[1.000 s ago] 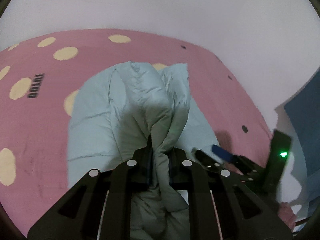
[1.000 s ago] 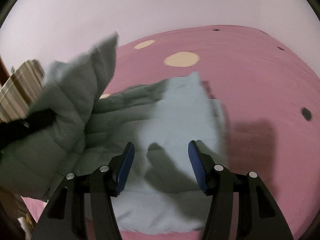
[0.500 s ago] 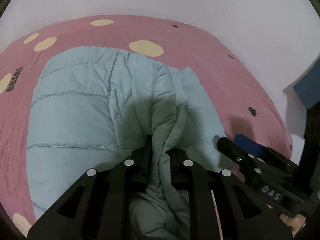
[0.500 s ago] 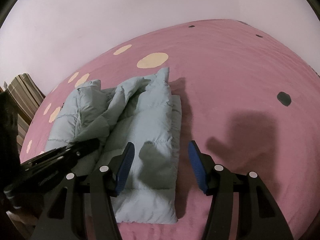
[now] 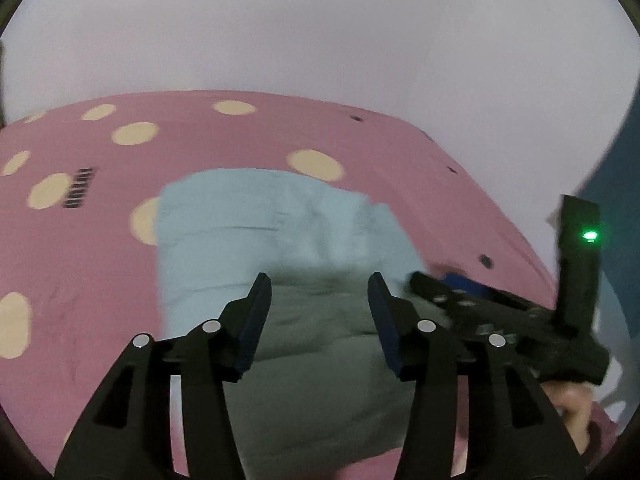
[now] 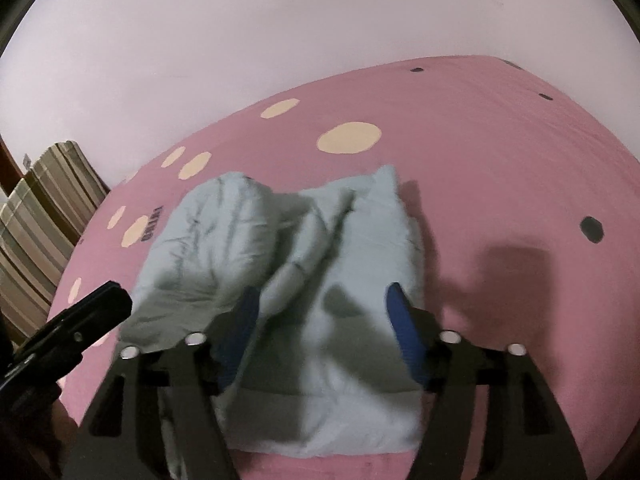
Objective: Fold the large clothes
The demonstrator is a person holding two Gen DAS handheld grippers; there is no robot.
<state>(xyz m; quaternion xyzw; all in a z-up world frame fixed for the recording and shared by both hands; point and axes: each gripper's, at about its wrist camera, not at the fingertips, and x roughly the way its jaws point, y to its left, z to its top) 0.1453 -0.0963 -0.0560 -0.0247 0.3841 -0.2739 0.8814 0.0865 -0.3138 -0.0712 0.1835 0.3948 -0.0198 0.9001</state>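
Lying bunched on the pink spotted bed (image 6: 500,152), the pale blue padded jacket (image 6: 328,248) sat free beneath both tongs, left (image 5: 318,300) and right (image 6: 324,312), each spread wide, gripping nothing.

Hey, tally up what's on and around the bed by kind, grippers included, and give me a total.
Pale blue puffer jacket: 1
Pink spotted bedsheet: 1
Grippers: 2, left gripper and right gripper, both open
Striped bedding stack: 1
Total: 5
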